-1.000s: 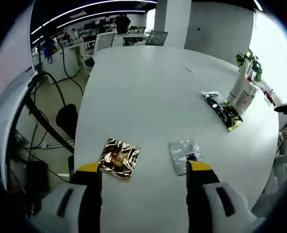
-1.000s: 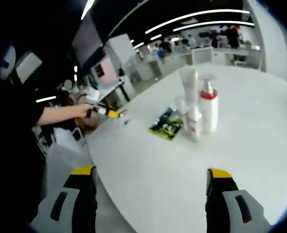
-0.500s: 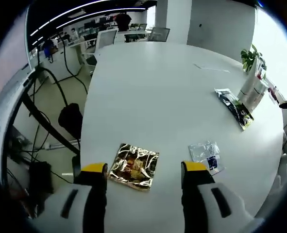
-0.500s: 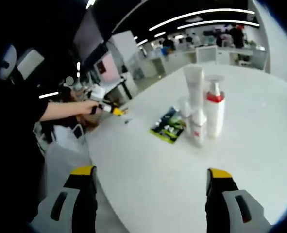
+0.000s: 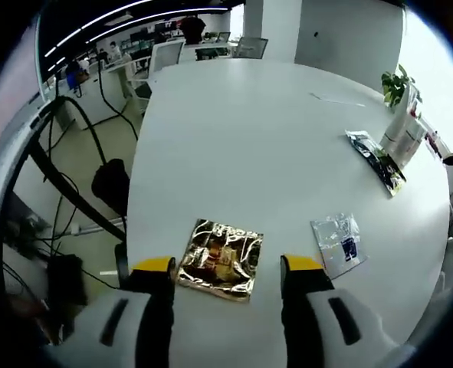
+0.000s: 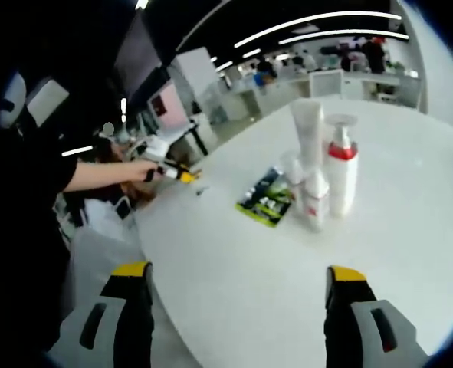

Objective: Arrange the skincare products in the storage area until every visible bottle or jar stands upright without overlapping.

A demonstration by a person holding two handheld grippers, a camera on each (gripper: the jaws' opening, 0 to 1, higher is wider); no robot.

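Note:
In the left gripper view, a crumpled gold foil sachet lies flat on the white table, just ahead of my open left gripper and between its jaws. A clear silver sachet lies to its right, a dark green sachet farther off. In the right gripper view, a white pump bottle with a red band, a tall white tube and a small white bottle stand upright together beside the green sachet. My right gripper is open, well short of them, holding nothing.
A potted plant stands by the bottles at the table's far right edge. A person's arm holds the left gripper at the table's left edge in the right gripper view. Cables, a stand and office desks lie beyond the table's left side.
The left gripper has shifted left and closer, so the gold sachet now sits centred between its jaws. The right gripper view has barely moved.

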